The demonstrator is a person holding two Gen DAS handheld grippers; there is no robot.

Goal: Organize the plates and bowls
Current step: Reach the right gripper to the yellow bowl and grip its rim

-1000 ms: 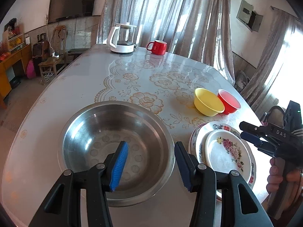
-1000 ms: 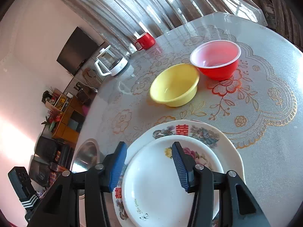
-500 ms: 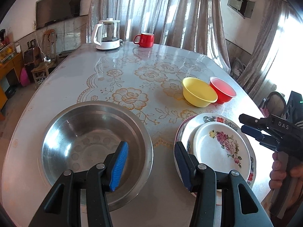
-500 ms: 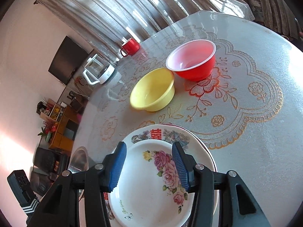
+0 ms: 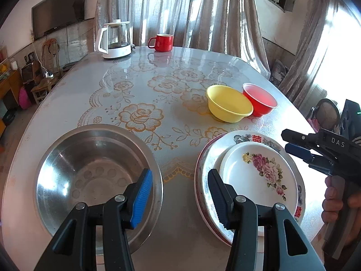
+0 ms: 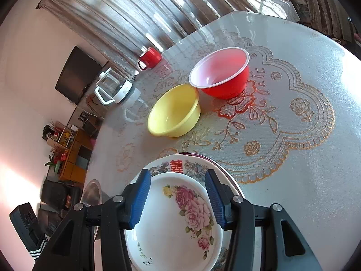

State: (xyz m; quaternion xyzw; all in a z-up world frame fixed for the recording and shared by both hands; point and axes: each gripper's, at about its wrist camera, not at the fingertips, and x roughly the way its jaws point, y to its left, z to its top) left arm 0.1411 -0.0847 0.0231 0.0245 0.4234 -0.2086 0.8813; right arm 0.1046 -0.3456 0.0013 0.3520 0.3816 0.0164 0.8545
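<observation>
Plates stacked lower right: rose plate (image 5: 259, 171) on larger plate (image 5: 252, 138). Yellow bowl (image 5: 229, 103), red bowl (image 5: 261, 100), steel basin (image 5: 90, 169) left unnested. Left gripper (image 5: 179, 190) and right gripper (image 6: 178, 195) jaws apart, empty.

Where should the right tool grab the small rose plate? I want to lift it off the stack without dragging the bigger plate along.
Grip the raised rim of the small rose plate on its near edge, coming in low from the holder's side. The plate lies flat, nested inside the big plate, so only its upturned lip offers a hold. The right tool hangs open above it, so one finger could probably slip under the lip, the other above.
</observation>
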